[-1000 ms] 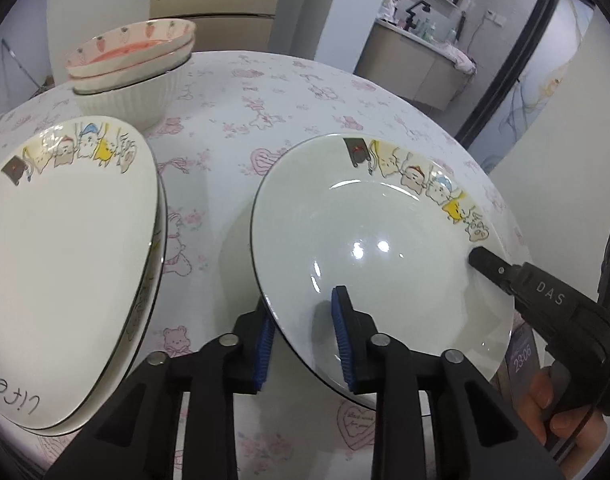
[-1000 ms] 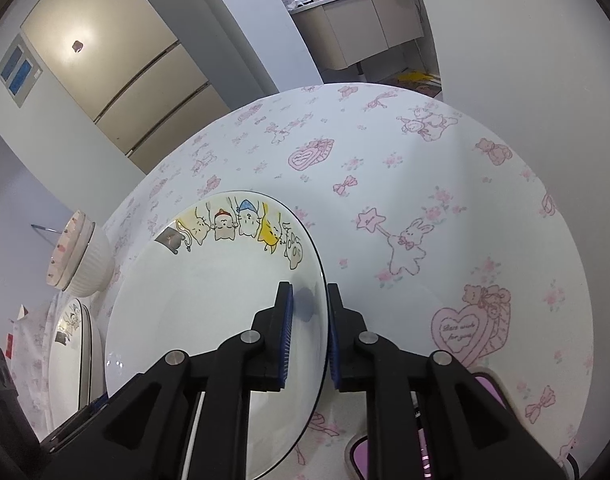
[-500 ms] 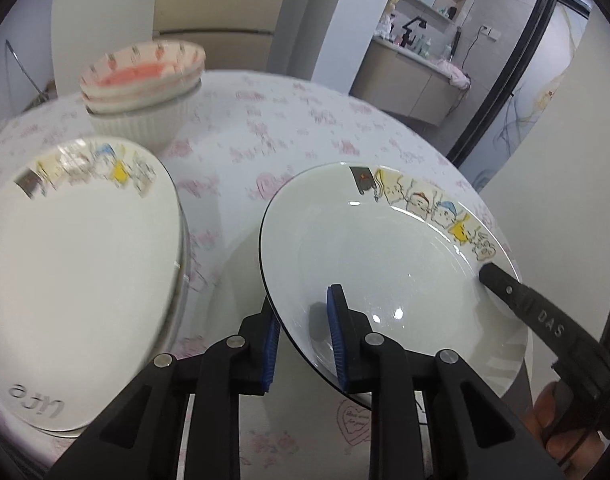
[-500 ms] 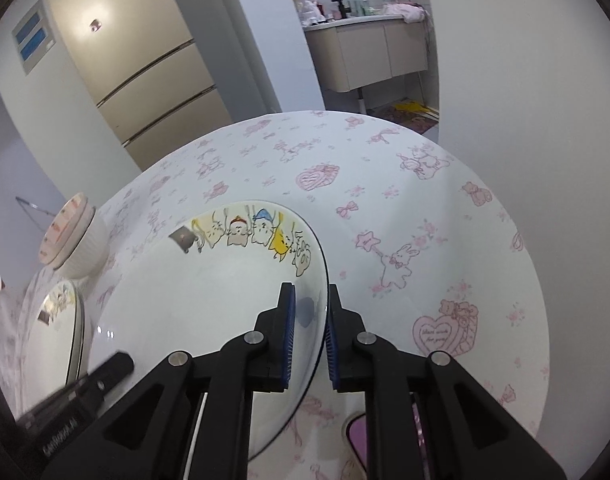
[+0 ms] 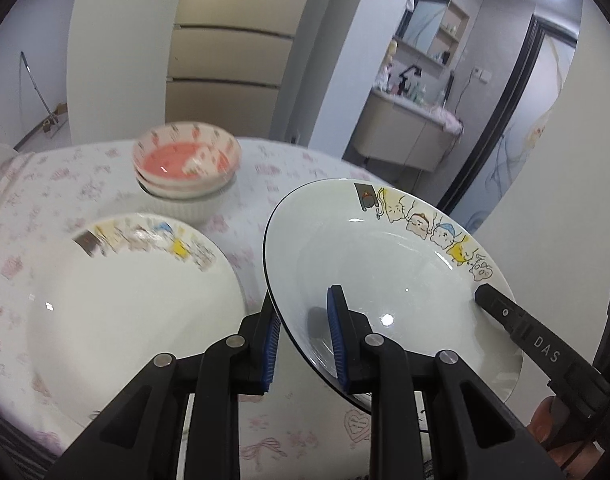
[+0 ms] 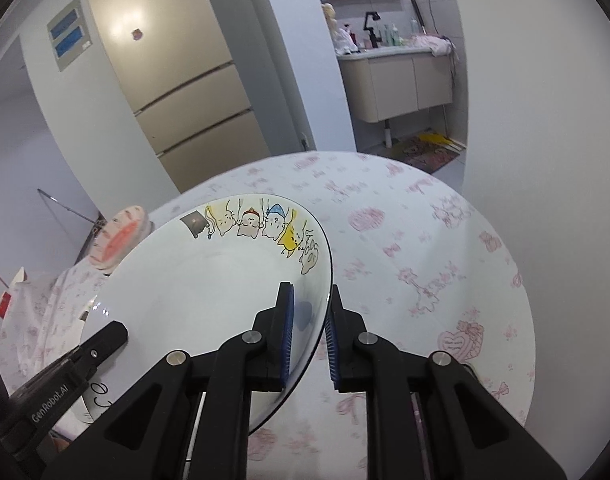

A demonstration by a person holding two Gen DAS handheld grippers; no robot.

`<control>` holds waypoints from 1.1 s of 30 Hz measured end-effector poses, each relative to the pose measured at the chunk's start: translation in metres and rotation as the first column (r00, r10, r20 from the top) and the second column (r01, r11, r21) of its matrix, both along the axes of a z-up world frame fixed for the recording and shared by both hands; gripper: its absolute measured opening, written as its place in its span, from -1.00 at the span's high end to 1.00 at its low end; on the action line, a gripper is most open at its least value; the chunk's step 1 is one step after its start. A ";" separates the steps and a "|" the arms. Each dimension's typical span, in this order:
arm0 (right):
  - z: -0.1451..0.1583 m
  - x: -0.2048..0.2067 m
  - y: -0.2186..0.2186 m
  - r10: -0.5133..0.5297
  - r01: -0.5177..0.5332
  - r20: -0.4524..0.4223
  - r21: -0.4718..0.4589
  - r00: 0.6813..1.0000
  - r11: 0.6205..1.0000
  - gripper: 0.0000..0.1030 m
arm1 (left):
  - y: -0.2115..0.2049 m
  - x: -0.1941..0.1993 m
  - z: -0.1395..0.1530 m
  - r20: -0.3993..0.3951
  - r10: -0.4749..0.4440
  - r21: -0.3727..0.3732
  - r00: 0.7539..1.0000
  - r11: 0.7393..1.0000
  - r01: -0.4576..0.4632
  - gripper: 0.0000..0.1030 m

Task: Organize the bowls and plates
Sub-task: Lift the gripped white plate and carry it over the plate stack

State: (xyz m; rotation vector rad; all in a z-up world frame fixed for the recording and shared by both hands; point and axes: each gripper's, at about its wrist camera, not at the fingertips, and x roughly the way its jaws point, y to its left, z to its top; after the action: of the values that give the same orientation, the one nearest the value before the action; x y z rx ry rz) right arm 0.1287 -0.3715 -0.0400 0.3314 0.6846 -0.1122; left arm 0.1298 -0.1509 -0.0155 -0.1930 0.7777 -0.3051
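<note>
A white plate with a cartoon cat border hangs in the air above the table, held from both sides. My left gripper is shut on its near left rim. My right gripper is shut on its right rim; the plate also shows in the right wrist view. A stack of matching plates lies on the table to the left, below the held plate. Pink strawberry bowls sit stacked on a white ribbed bowl behind it.
The round table has a white cloth with pink prints. A pale wall stands close on the right. A fridge and a bathroom vanity lie beyond the table's far edge.
Both grippers have lifted the cat plate up off the table and tilted it. The plate stack and the bowls now sit lower in the left wrist view.
</note>
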 end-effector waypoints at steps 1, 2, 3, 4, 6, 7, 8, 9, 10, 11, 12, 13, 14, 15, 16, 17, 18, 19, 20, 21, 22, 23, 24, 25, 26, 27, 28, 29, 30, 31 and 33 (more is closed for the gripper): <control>0.005 -0.001 0.005 0.006 -0.006 0.007 -0.005 1.000 1.000 0.71 | 0.005 -0.002 0.003 0.004 0.001 0.004 1.000 1.000 -0.001 0.52; 0.009 -0.001 0.011 0.014 -0.014 0.013 -0.010 1.000 1.000 0.71 | 0.012 -0.003 0.006 0.005 0.007 -0.002 1.000 1.000 -0.007 0.52; 0.012 0.000 0.017 0.023 -0.023 0.018 -0.015 1.000 1.000 0.71 | 0.018 -0.005 0.008 0.007 0.013 -0.009 1.000 1.000 -0.013 0.52; 0.015 0.000 0.023 0.034 -0.033 0.022 -0.019 0.999 0.999 0.71 | 0.026 -0.007 0.010 0.012 0.023 -0.014 1.000 1.000 -0.023 0.52; 0.021 0.001 0.037 0.054 -0.053 0.031 -0.026 0.998 0.998 0.71 | 0.039 -0.010 0.015 0.024 0.039 -0.012 0.999 0.999 -0.038 0.52; 0.023 0.001 0.044 0.065 -0.064 0.035 -0.031 0.997 0.997 0.71 | 0.046 -0.012 0.016 0.027 0.045 -0.008 0.999 0.999 -0.045 0.52; 0.024 0.001 0.051 0.076 -0.075 0.038 -0.033 0.996 0.997 0.71 | 0.055 -0.013 0.019 0.028 0.051 0.002 0.998 0.999 -0.051 0.52; 0.025 0.002 0.059 0.088 -0.087 0.041 -0.032 0.995 0.996 0.71 | 0.062 -0.013 0.020 0.027 0.055 0.007 0.998 0.998 -0.055 0.51; 0.026 0.003 0.067 0.100 -0.098 0.043 -0.031 0.994 0.995 0.71 | 0.071 -0.015 0.022 0.027 0.063 0.010 0.998 0.998 -0.064 0.51; 0.027 0.004 0.075 0.111 -0.110 0.044 -0.028 0.993 0.994 0.71 | 0.079 -0.016 0.024 0.029 0.073 0.012 0.997 0.997 -0.073 0.51; 0.027 0.005 0.083 0.123 -0.122 0.043 -0.023 0.992 0.992 0.71 | 0.088 -0.018 0.026 0.034 0.086 0.016 0.996 0.996 -0.087 0.51; 0.027 0.006 0.091 0.135 -0.134 0.044 -0.018 0.990 0.991 0.71 | 0.096 -0.020 0.028 0.039 0.098 0.017 0.994 0.995 -0.098 0.51; 0.028 0.007 0.100 0.147 -0.146 0.047 -0.016 0.988 0.989 0.70 | 0.105 -0.022 0.029 0.044 0.109 0.017 0.993 0.994 -0.110 0.51; 0.028 0.007 0.108 0.158 -0.158 0.049 -0.017 0.986 0.987 0.70 | 0.115 -0.024 0.030 0.047 0.120 0.015 0.992 0.993 -0.121 0.51; 0.029 0.008 0.116 0.169 -0.168 0.050 -0.017 0.984 0.986 0.70 | 0.126 -0.027 0.030 0.047 0.131 0.013 0.990 0.991 -0.132 0.51; 0.029 0.008 0.124 0.183 -0.182 0.050 -0.020 0.982 0.983 0.70 | 0.132 -0.027 0.029 0.046 0.137 0.012 0.990 0.990 -0.138 0.51; 0.029 0.008 0.132 0.196 -0.195 0.051 -0.023 0.979 0.980 0.70 | 0.140 -0.029 0.027 0.045 0.143 0.015 0.989 0.989 -0.144 0.51; 0.028 0.008 0.139 0.204 -0.203 0.052 -0.022 0.978 0.979 0.70 | 0.147 -0.030 0.026 0.043 0.149 0.019 0.988 0.988 -0.150 0.51; 0.027 0.008 0.146 0.212 -0.211 0.049 -0.022 0.976 0.977 0.70 | 0.154 -0.031 0.023 0.040 0.157 0.020 0.987 0.987 -0.158 0.51; 0.024 0.009 0.153 0.219 -0.218 0.045 -0.024 0.975 0.976 0.70 | 0.162 -0.032 0.021 0.034 0.164 0.019 0.986 0.986 -0.165 0.51; 0.021 0.009 0.159 0.226 -0.225 0.039 -0.024 0.973 0.974 0.70 | 0.168 -0.033 0.018 0.030 0.169 0.018 0.985 0.985 -0.169 0.51; 0.018 0.009 0.165 0.231 -0.230 0.032 -0.023 0.972 0.973 0.70 | 0.174 -0.033 0.014 0.025 0.173 0.021 0.985 0.985 -0.174 0.51; 0.014 0.010 0.169 0.236 -0.235 0.025 -0.022 0.971 0.972 0.69 | 0.179 -0.034 0.011 0.023 0.176 0.022 0.984 0.984 -0.177 0.51; 0.010 0.011 0.173 0.243 -0.242 0.015 -0.022 0.970 0.970 0.69 | 0.184 -0.034 0.007 0.019 0.180 0.022 0.984 0.983 -0.180 0.51; 0.005 0.012 0.177 0.250 -0.250 0.005 -0.020 0.968 0.968 0.69 | 0.187 -0.034 0.003 0.015 0.182 0.023 0.983 0.983 -0.182 0.51; 0.001 0.012 0.180 0.254 -0.253 -0.001 -0.019 0.967 0.967 0.68 | 0.190 -0.034 -0.002 0.007 0.182 0.027 0.983 0.983 -0.182 0.51; -0.002 0.012 0.183 0.255 -0.255 -0.008 -0.018 0.967 0.967 0.68 | 0.193 -0.033 -0.007 -0.004 0.180 0.031 0.984 0.983 -0.180 0.51; -0.007 0.012 0.185 0.253 -0.253 -0.015 -0.017 0.967 0.967 0.68 | 0.192 -0.032 -0.010 -0.009 0.179 0.033 0.984 0.983 -0.179 0.51; -0.009 0.012 0.188 0.251 -0.251 -0.020 -0.018 0.968 0.968 0.68 | 0.192 -0.032 -0.014 -0.015 0.176 0.033 0.984 0.984 -0.176 0.51; -0.013 0.012 0.189 0.249 -0.249 -0.028 -0.016 0.968 0.968 0.68 | 0.194 -0.031 -0.019 -0.021 0.173 0.032 0.985 0.985 -0.172 0.50; -0.018 0.013 0.190 0.252 -0.253 -0.040 -0.009 0.967 0.967 0.68 | 0.195 -0.029 -0.023 -0.027 0.170 0.040 0.985 0.985 -0.169 0.50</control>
State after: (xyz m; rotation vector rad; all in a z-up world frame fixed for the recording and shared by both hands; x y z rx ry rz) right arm 0.1421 -0.1812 -0.0583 0.2266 0.7588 0.1199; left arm 0.1003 0.0441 -0.0390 -0.2274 0.7914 -0.1266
